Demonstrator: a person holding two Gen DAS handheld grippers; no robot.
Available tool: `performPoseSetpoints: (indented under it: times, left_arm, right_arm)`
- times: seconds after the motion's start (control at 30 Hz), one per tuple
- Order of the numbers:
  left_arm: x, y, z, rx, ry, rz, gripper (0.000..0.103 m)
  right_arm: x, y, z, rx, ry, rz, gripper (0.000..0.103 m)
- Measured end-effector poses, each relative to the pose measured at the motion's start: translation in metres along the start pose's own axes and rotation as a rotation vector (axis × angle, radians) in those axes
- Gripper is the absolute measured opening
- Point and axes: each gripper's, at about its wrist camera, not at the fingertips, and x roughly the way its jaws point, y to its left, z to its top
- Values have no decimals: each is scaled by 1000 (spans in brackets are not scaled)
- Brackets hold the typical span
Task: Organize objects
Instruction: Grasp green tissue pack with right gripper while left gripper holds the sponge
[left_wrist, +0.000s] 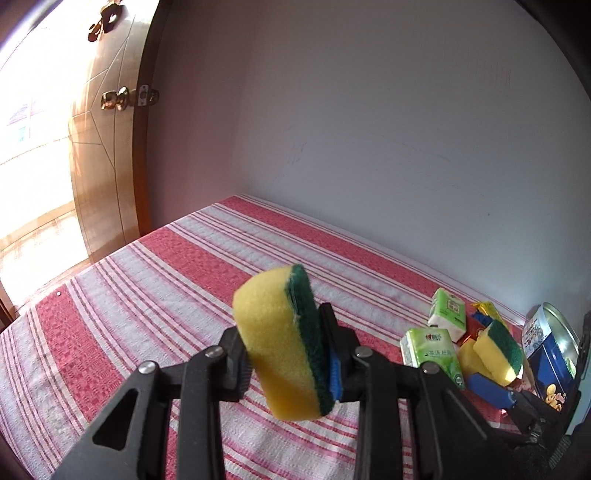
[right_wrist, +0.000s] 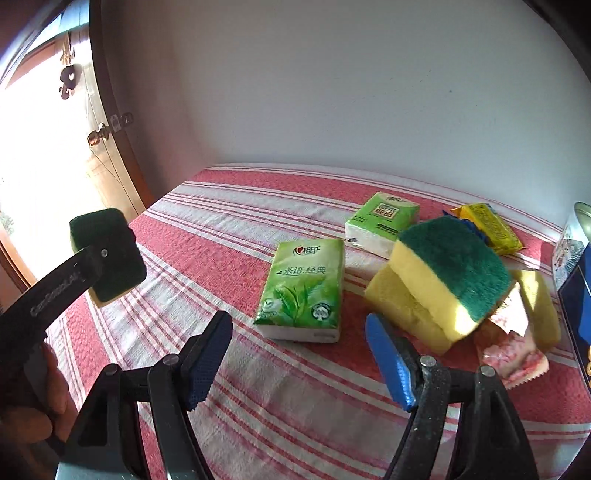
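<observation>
My left gripper (left_wrist: 284, 354) is shut on a yellow sponge with a green scouring side (left_wrist: 273, 332), held above the red and white striped cloth (left_wrist: 147, 288). The right wrist view shows that sponge (right_wrist: 110, 254) at the far left, green side facing me. My right gripper (right_wrist: 295, 328) stands open with nothing between its blue pads. Just beyond its tips lies a green tissue pack (right_wrist: 303, 288). To the right, a second yellow-green sponge (right_wrist: 450, 269) rests tilted on a plain yellow one (right_wrist: 402, 310).
Another tissue pack (right_wrist: 380, 221), a yellow snack packet (right_wrist: 487, 225), a pink wrapper (right_wrist: 517, 354), a further yellow sponge (right_wrist: 539, 306) and a blue tin (right_wrist: 576, 258) crowd the right side. A white wall runs behind; a wooden door (left_wrist: 103, 166) stands at the left.
</observation>
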Motion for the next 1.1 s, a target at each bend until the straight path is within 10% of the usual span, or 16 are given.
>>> performPoseSetpoints:
  times: [0.43,0.8,1.1]
  left_arm:
    - [3,2,-4,0,8,-2,31]
    - [-11,-18,-11,36,-74,-3,31]
    - [-30,-83,-31,125,-76,-100,31]
  right_arm:
    - [34,15,17,-26,89,-75,55]
    - [-60,-14,-13,-12,-99,66,55]
    - [-106,-84,-30,27,-177,-54,55]
